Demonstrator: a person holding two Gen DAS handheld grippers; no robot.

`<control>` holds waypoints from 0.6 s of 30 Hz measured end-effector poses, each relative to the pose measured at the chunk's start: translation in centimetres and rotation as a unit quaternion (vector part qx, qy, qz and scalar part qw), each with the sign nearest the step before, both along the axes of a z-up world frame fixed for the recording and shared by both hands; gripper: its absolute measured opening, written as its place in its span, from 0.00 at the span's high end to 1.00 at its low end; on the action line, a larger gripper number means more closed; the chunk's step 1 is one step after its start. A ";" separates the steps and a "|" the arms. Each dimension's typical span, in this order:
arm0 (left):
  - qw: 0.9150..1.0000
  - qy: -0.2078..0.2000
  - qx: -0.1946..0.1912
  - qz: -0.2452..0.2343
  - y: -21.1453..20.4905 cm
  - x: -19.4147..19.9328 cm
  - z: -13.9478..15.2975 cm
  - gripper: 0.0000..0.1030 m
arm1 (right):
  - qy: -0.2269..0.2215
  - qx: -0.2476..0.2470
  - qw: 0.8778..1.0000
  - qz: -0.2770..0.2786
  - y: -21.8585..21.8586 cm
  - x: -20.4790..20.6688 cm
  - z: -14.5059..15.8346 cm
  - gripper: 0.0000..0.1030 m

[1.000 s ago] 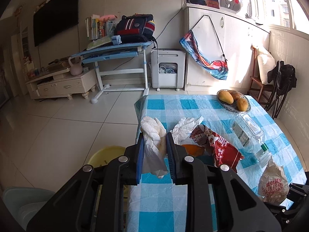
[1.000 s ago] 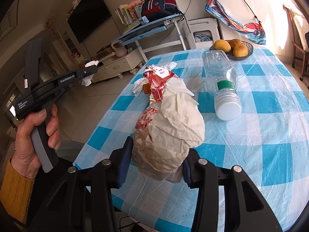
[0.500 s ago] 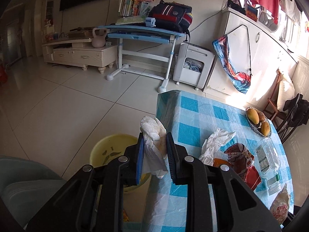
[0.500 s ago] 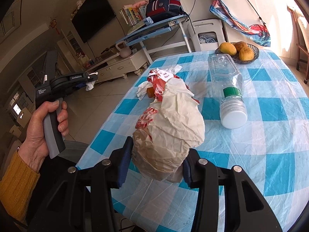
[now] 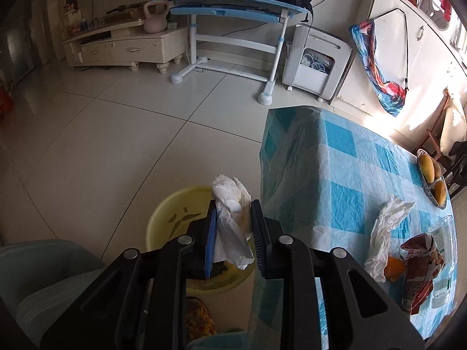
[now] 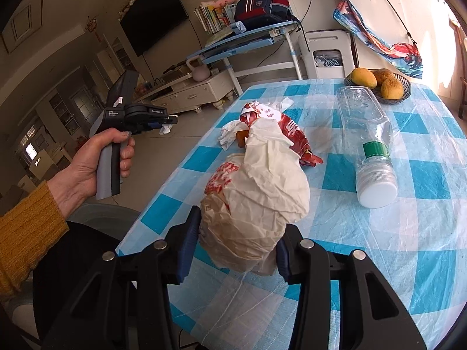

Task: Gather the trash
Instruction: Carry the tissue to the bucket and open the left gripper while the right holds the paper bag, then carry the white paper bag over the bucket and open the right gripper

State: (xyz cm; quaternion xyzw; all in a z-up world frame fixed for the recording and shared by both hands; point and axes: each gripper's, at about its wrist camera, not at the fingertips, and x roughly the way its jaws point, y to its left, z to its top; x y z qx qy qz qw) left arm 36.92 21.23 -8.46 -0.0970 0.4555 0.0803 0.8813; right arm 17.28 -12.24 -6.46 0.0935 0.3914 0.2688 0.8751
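My left gripper (image 5: 233,218) is shut on a crumpled white tissue (image 5: 230,204) and holds it off the table's left edge, above a yellow bin (image 5: 175,218) on the floor. It also shows in the right wrist view (image 6: 166,122), held out to the left of the table. My right gripper (image 6: 236,242) is shut on a crumpled paper food bag (image 6: 256,204) with red print, just above the table's near edge. On the blue checked table (image 6: 408,233) lie a red snack wrapper (image 6: 292,134), another white tissue (image 6: 230,134), an orange scrap (image 6: 242,138) and an empty plastic bottle (image 6: 367,140).
A bowl of fruit (image 6: 379,83) stands at the table's far end. A grey chair (image 5: 43,277) is beside the bin at the near left. A desk (image 5: 233,8), a TV cabinet (image 5: 125,46) and a white appliance (image 5: 318,61) line the far wall across open floor.
My left gripper has swung left off the table with the tissue and now points down over the yellow bin. My right gripper has kept still with the paper bag.
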 end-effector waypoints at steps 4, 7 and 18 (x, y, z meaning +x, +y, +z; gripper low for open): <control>0.998 0.048 -0.026 0.015 2.3 1.8 -3.0 0.77 | 0.001 0.001 1.000 0.010 0.9 0.3 0.0 0.56; 0.997 0.063 -0.033 0.032 3.5 2.0 -3.9 0.72 | 0.002 0.003 1.000 0.018 1.6 0.7 0.1 0.56; 0.999 0.028 -0.004 0.043 3.5 1.1 -0.9 0.50 | 0.005 0.004 0.999 0.046 4.2 1.0 -0.2 0.56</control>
